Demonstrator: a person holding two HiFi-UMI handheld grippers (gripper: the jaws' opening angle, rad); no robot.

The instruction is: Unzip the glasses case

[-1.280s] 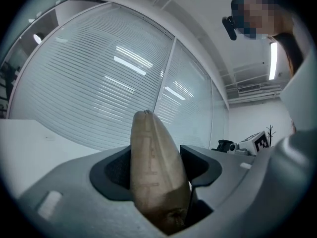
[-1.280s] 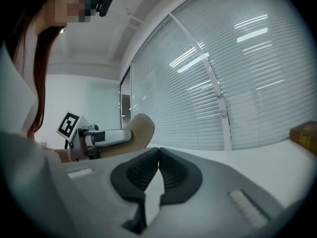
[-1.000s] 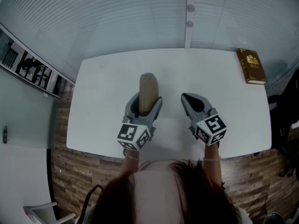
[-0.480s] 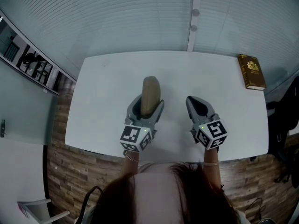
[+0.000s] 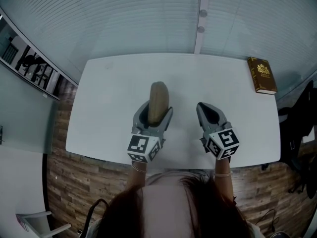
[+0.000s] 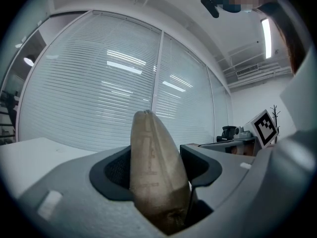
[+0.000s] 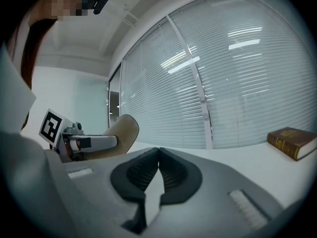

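1. Table (image 5: 111, 90): white top, the landmark for every place given here.
2. Case (image 6: 151, 150): tan and pod-shaped, over the table's middle and pointing at its far edge. No view shows whether it touches the top.
3. Left gripper (image 5: 155, 112): over the table's near half, jaws wide apart and clamped on the case's near end, one pad against each broad face. The case's far end sticks out free.
4. Right gripper (image 7: 158, 155): over the table's near half toward its right side, jaws pressed together with nothing between them, and apart from the case.
5. Book (image 5: 261, 75): brown, lying at the table's far right corner, no part of the task.
6. Handling, as judged: the shell looks semi-rigid and light, with a matte skin that should not slip in ribbed pads. A firm clamp on the faces seems safe, but a hard squeeze could pinch the zip track shut.
7. Where to take hold, as judged: the small pull tab calls for a fingertip pinch by the right gripper, then a draw along the seam. A small fitting low between the left jaws may be that pull, but it is too dim to tell.
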